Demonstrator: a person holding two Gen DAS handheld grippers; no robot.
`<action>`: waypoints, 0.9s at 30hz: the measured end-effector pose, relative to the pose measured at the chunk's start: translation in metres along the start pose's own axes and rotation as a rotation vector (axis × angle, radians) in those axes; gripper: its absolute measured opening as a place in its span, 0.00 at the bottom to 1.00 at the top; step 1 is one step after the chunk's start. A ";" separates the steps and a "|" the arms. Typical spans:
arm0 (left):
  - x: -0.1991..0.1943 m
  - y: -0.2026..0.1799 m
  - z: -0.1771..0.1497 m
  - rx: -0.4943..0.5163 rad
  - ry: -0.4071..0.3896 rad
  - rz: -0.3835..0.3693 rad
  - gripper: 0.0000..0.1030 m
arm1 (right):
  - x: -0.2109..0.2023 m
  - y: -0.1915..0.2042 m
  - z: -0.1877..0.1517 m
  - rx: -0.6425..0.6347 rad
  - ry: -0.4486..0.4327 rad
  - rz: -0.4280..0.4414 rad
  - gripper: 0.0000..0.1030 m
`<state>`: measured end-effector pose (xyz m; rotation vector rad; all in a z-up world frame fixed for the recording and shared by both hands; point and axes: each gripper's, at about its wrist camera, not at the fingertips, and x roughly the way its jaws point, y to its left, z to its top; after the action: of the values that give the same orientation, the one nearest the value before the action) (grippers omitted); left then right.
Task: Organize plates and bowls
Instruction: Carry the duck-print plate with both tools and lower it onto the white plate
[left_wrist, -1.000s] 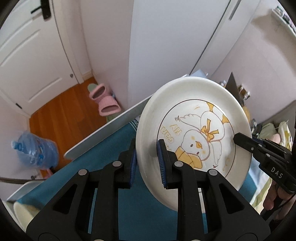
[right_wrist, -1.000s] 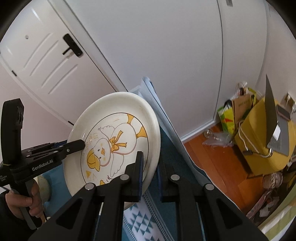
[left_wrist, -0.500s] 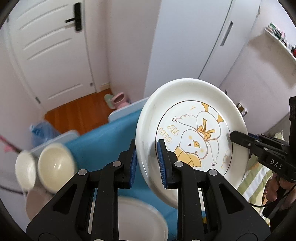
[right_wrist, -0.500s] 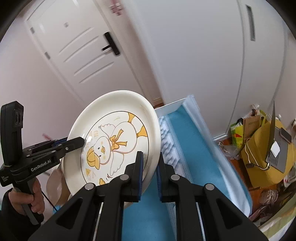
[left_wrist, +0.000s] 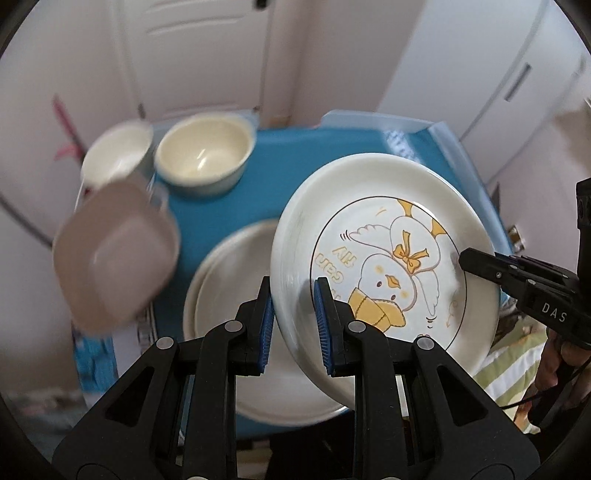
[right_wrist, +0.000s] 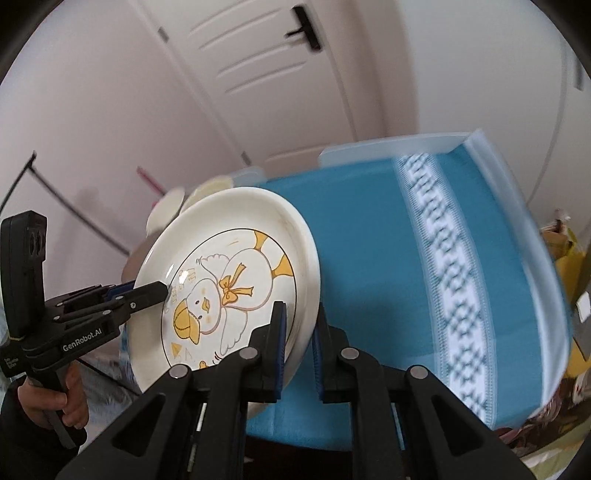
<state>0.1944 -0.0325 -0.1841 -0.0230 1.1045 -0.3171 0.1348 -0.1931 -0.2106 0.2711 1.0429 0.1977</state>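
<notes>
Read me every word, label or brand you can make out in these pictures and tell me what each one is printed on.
"DAS": white letters on the right gripper, seen from the left wrist.
"GenRobot.AI": white letters on the left gripper, seen from the right wrist.
Small white print lower on that gripper's body: too small to read.
Yellow lettering beside the duck on the duck plate: upside down and stylised, not readable.

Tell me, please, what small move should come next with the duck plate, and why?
Probably carry it a little further over the plain plate on the blue cloth, then level it. The duck plate is tilted, clamped at opposite rims by the left claw and right claw, and only partly above that plate.
</notes>
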 end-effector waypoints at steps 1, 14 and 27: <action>0.003 0.005 -0.006 -0.022 0.008 0.005 0.18 | 0.008 0.003 -0.003 -0.017 0.022 0.007 0.12; 0.045 0.038 -0.051 -0.177 0.041 0.087 0.18 | 0.067 0.030 -0.007 -0.238 0.107 0.023 0.12; 0.063 0.028 -0.055 -0.170 0.035 0.154 0.18 | 0.073 0.032 -0.002 -0.333 0.115 0.013 0.12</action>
<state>0.1782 -0.0143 -0.2688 -0.0830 1.1583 -0.0861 0.1675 -0.1413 -0.2616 -0.0360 1.1034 0.3974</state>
